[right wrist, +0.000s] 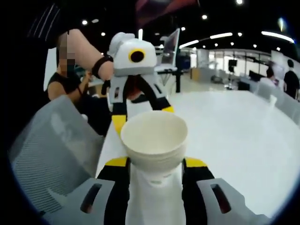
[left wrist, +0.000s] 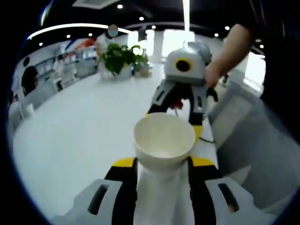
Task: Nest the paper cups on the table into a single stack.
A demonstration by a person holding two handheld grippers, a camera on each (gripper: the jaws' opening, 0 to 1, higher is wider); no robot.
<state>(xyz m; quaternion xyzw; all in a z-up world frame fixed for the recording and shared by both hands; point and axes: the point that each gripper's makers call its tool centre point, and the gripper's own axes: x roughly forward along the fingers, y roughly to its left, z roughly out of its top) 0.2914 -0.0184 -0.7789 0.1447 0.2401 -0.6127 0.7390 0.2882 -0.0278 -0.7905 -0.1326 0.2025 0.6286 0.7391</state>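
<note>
Left gripper fingers clamp a cup, right gripper fingers clamp a stack, both mouths facing away from the fingers (grippers facing each other above the tabletop).

potted plant, grey chair

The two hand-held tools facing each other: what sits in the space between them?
In the left gripper view, only the paper cup held by the left tool and bare white table separate it from the right tool.
</note>
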